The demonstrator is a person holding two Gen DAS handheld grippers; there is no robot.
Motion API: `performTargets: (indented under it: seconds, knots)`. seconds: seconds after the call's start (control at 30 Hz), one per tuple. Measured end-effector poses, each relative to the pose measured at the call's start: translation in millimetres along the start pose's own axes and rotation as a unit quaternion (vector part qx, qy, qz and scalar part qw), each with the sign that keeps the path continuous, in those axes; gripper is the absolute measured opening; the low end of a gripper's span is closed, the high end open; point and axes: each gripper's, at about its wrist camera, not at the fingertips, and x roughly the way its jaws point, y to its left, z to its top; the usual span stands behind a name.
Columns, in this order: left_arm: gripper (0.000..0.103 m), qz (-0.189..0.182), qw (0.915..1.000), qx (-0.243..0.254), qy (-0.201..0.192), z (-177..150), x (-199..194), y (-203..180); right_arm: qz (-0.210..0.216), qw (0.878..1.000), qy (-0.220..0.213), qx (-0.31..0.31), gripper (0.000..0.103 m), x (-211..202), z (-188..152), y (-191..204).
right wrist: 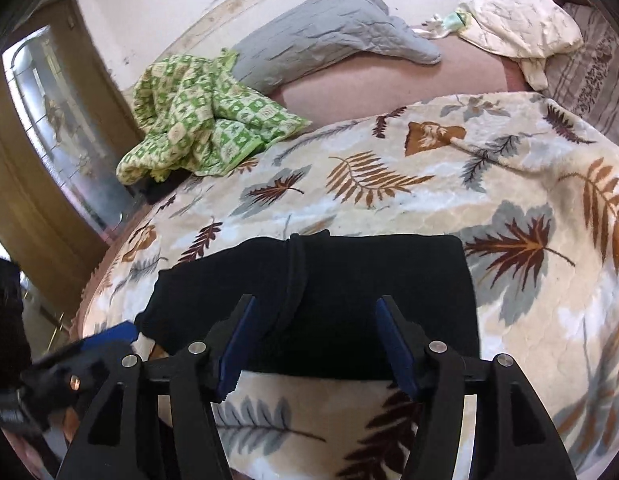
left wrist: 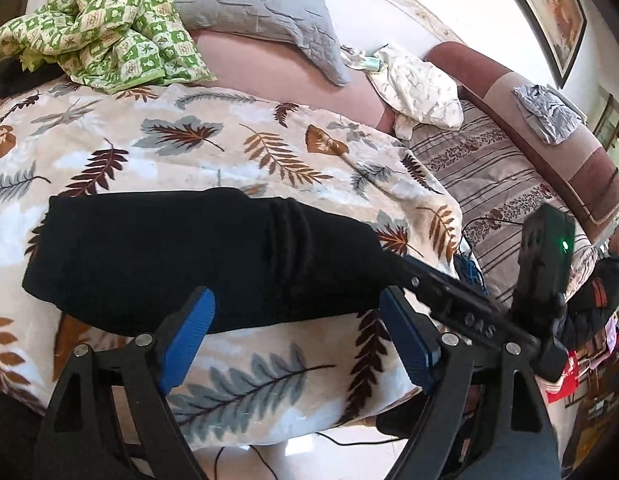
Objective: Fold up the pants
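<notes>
With the black pants point(right wrist: 317, 300) folded compactly on the leaf blanket point(right wrist: 389, 168), both grippers' fingers point(left wrist: 189, 332) point(right wrist: 235, 344) spread empty beside them; probably only final smoothing remains.

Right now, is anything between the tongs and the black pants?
Nothing visible. The pants lie flat on the leaf blanket, right ahead of both open tongs, right and left. The green cloth and grey pillow sit far behind the pants.
</notes>
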Motion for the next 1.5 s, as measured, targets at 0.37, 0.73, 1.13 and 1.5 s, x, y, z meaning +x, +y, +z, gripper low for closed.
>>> performTargets:
  seconds: [0.37,0.73,1.13,1.5]
  knots:
    - [0.085,-0.01,0.9989,0.047,0.001,9,10,-66,0.052,0.996,-0.008,0.077,0.065,-17,-10,-65]
    - [0.085,-0.017,0.999,0.033,0.025,-2,30,-66,0.041,0.992,-0.048,0.112,0.067,-33,-4,-93]
    - [0.085,-0.021,0.9991,0.026,0.024,-14,22,-25,0.028,0.992,-0.058,0.109,0.067,-17,6,-69]
    - [0.085,-0.016,0.9992,-0.035,-0.014,1,2,27,0.01,0.995,-0.041,0.093,0.067,-5,2,-67]
